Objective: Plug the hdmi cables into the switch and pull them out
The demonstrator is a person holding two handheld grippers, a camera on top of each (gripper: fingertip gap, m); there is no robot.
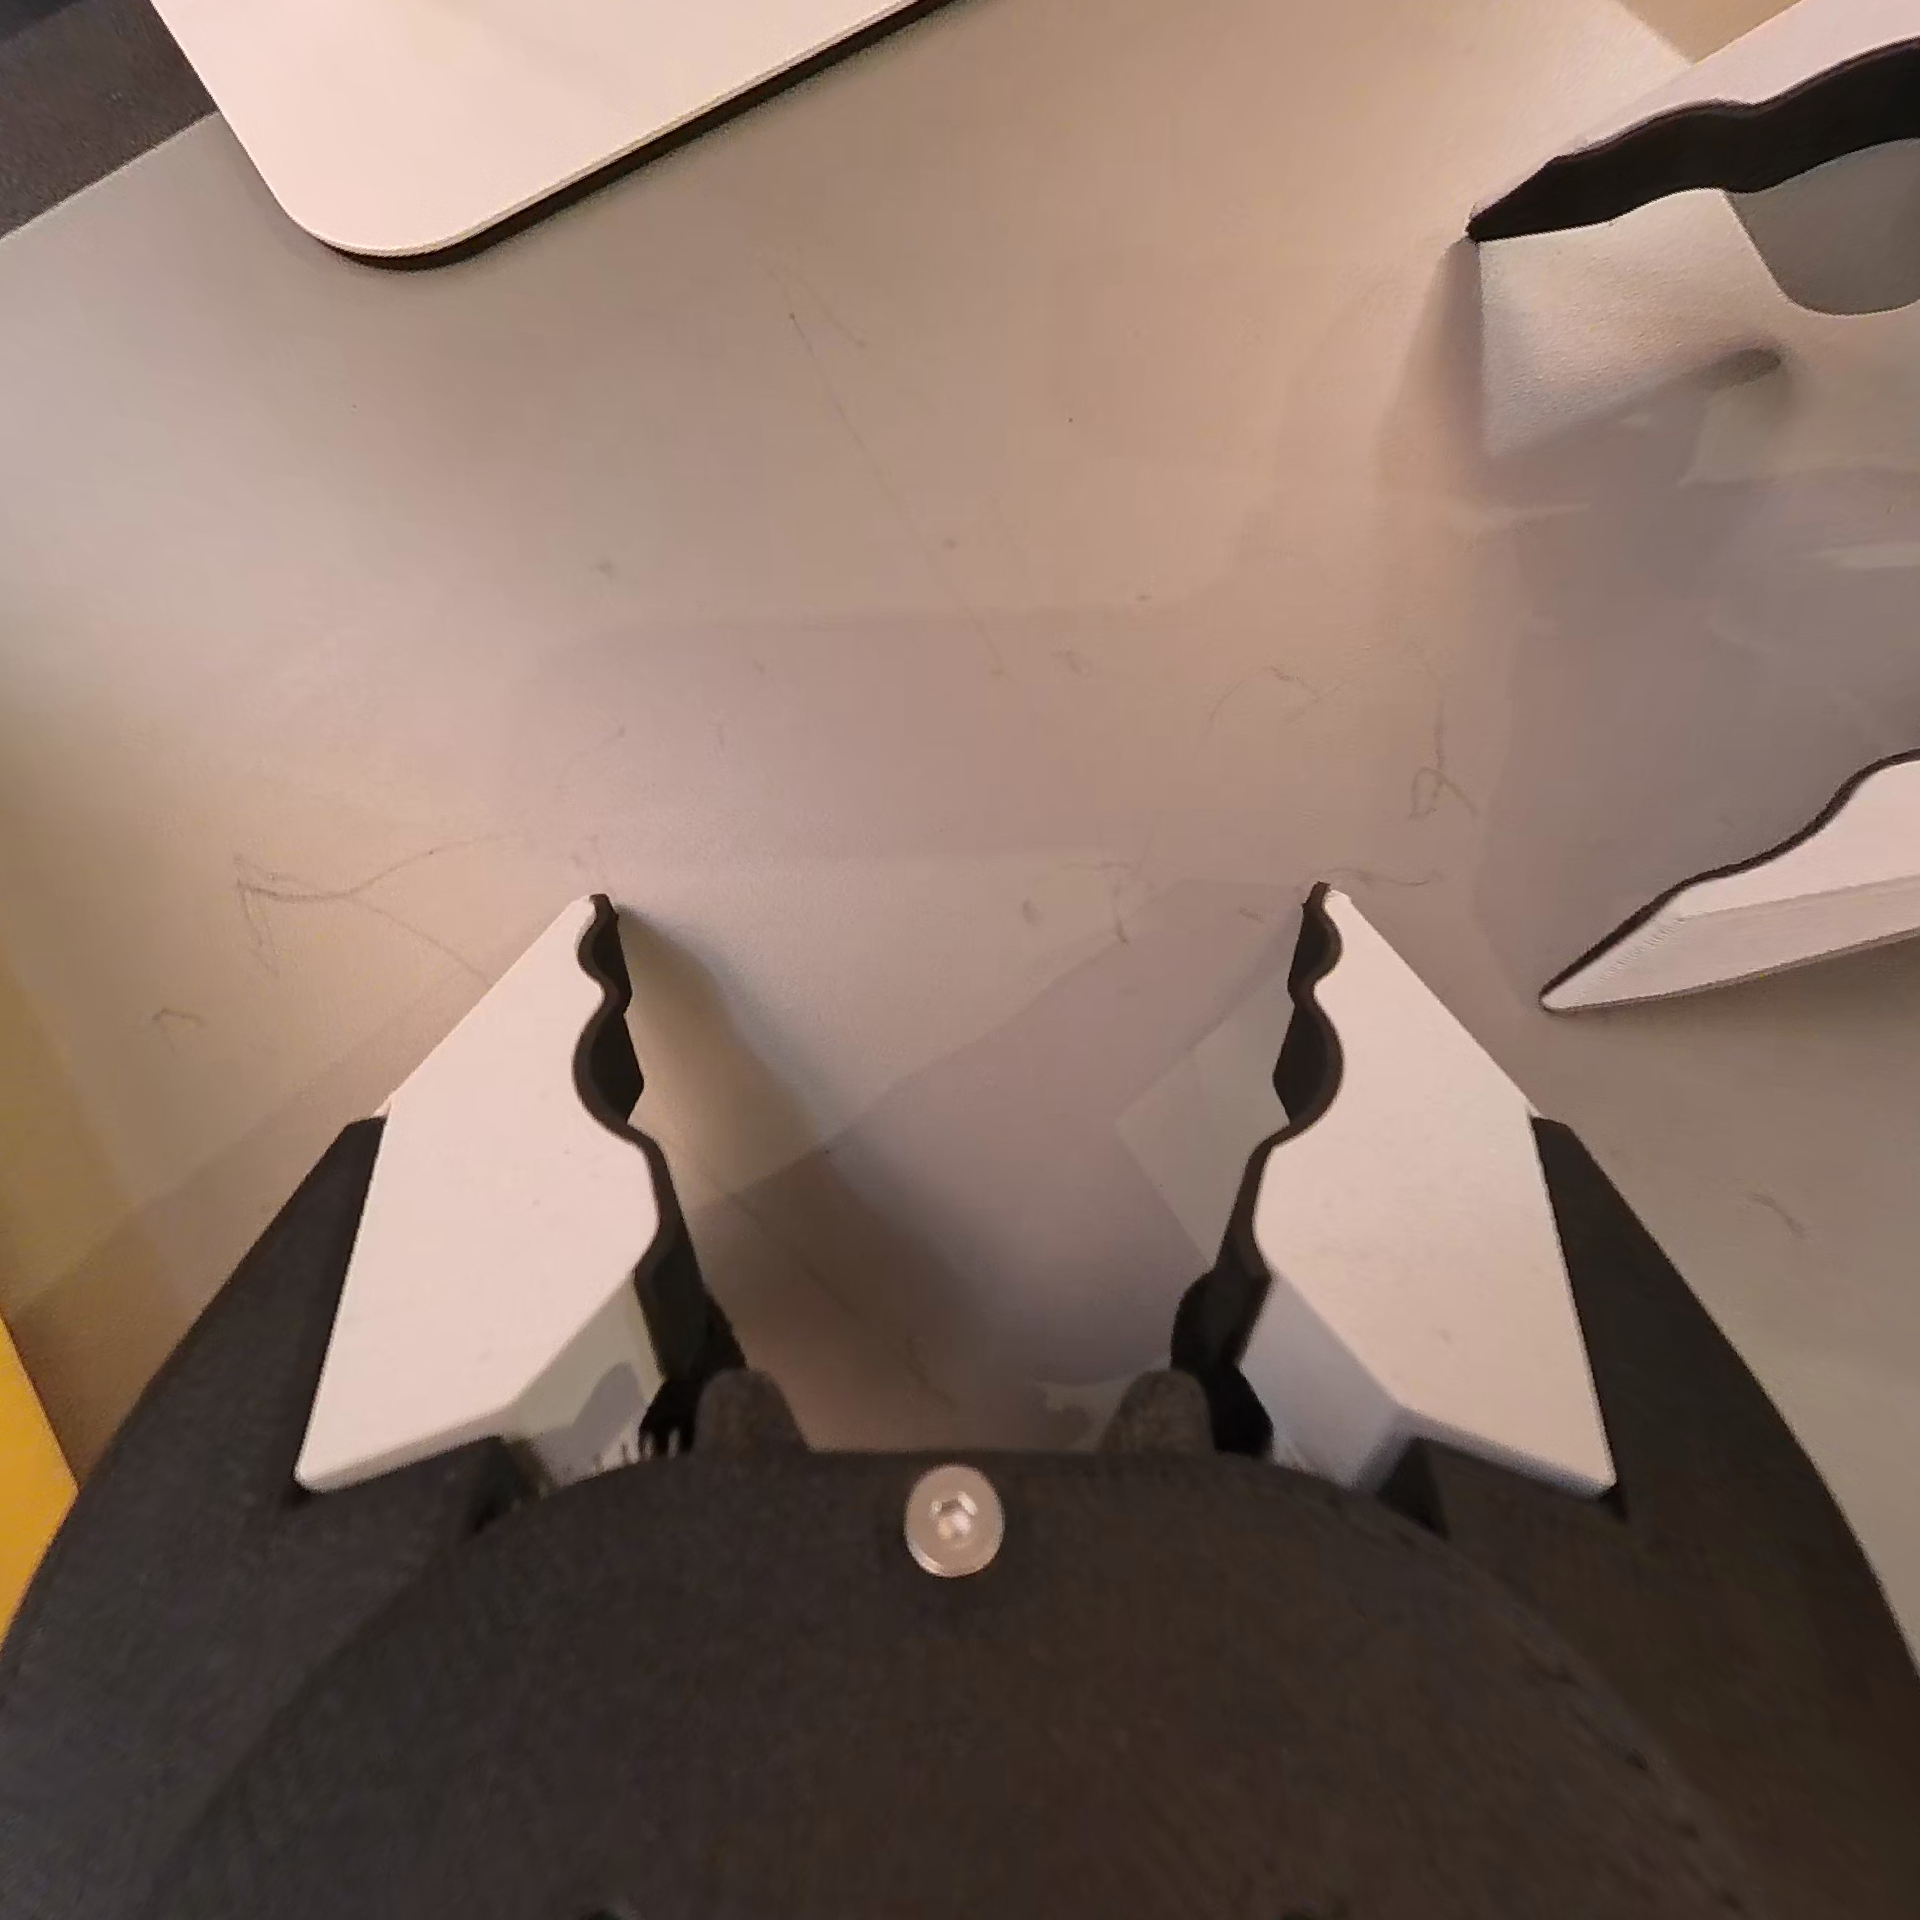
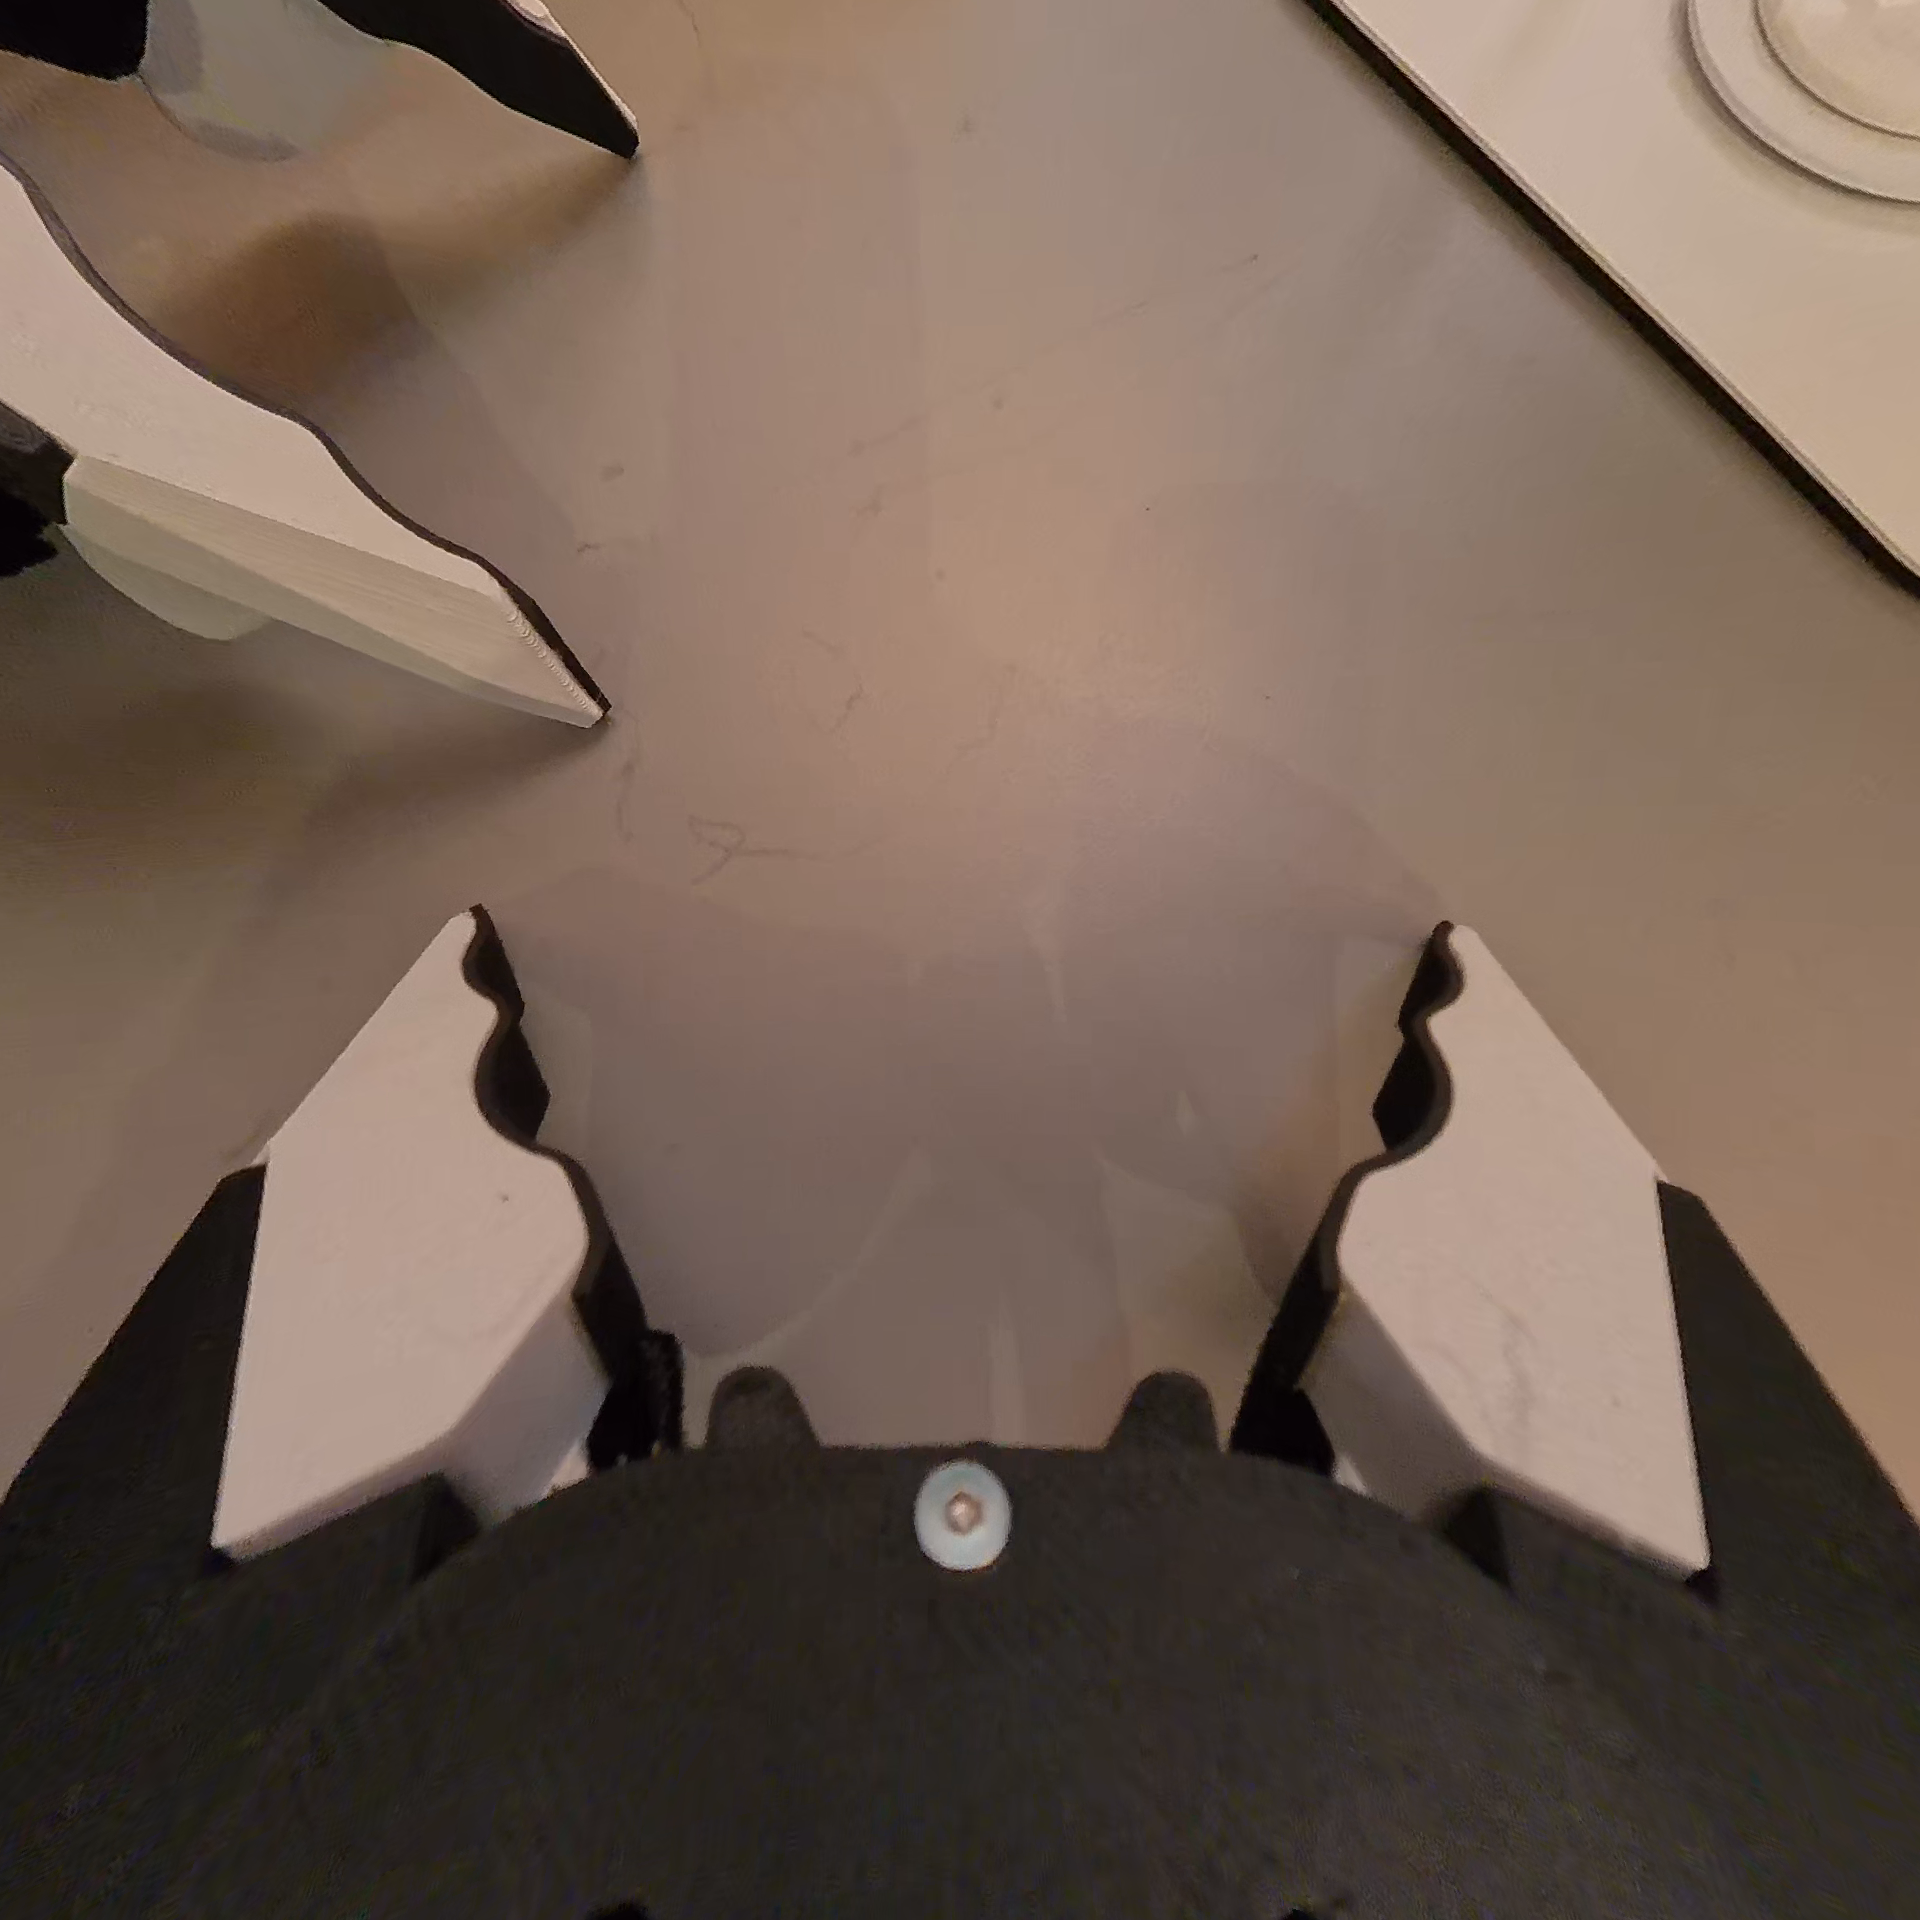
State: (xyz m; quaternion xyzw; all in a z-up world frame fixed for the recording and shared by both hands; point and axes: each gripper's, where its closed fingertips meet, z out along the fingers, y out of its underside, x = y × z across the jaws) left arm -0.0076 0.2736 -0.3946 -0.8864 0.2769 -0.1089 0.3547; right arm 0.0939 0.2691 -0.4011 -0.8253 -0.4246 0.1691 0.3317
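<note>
My left gripper (image 1: 961, 899) is open and empty, its white fingers with black wavy pads pointing down at the bare grey table (image 1: 935, 540). My right gripper (image 2: 961, 920) is also open and empty over the same table (image 2: 1039, 520). The right gripper's fingers (image 1: 1714, 914) show at the right edge of the left wrist view, spread apart. The left gripper's fingers (image 2: 343, 582) show at the upper left of the right wrist view, spread apart. No HDMI cable or switch is in either view.
A flat white slab with a rounded corner and dark underside (image 1: 499, 114) lies at the upper left of the left wrist view. It also shows at the upper right of the right wrist view (image 2: 1621, 270), with a round white base (image 2: 1808, 94) on it. A yellow surface (image 1: 26, 1434) borders the table's left edge. The right tips stand about 20 cm off the round white base (image 2: 1808, 94).
</note>
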